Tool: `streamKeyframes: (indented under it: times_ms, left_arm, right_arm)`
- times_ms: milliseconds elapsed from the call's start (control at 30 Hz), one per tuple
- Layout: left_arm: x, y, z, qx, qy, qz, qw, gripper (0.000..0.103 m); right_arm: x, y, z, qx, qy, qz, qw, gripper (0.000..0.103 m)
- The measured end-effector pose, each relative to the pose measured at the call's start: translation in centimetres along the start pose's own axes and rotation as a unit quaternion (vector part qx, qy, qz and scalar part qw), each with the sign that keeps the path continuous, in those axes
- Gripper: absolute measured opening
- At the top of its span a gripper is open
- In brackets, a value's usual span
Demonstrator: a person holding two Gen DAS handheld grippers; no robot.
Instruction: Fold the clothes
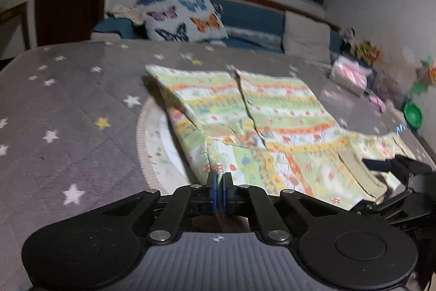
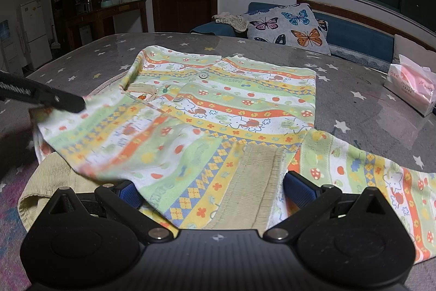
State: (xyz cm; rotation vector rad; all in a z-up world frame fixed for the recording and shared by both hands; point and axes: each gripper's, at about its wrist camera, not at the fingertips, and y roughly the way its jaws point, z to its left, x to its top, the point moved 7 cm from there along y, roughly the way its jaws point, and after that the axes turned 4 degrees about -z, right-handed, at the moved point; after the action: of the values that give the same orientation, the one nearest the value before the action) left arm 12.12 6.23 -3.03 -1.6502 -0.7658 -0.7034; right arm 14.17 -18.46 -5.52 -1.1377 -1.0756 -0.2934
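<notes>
Only text: red print on the pink-and-white plastic tissue pack (image 2: 408, 85) on the grey star-patterned table (image 2: 362, 111), too small to read. Nothing else legible.

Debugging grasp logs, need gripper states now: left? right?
Left gripper: closed; pinching the patterned shirt cannot be told.
Right gripper: open, jaws straddling the shirt's ribbed cuff, not gripping.

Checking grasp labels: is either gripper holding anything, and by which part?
Left gripper: jaws shut on the colourful striped patterned cotton shirt, at a sleeve edge. Right gripper: jaws open, holding nothing.
</notes>
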Motion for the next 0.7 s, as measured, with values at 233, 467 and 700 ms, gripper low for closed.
streamKeyframes:
  times_ms: [233, 467, 700]
  left_arm:
    - [-2.2, -1.3, 4.8, 0.064, -0.06, 0.013, 0.9961, 0.002]
    - [0.4, -1.6, 1.7, 0.026, -0.011, -0.014, 0.9995, 0.004]
    - [1.0, 0.6, -0.3, 0.005, 0.028, -0.011, 0.9995, 0.006]
  right_arm:
    - [0.0, 0.0, 0.0, 0.0, 0.0, 0.0, 1.0, 0.103]
    - [0.0, 0.0, -0.1, -0.001, -0.001, 0.0, 1.0, 0.103]
    - [0.1, -0.5, -0.2, -0.015, 0.0, 0.002, 1.0, 0.103]
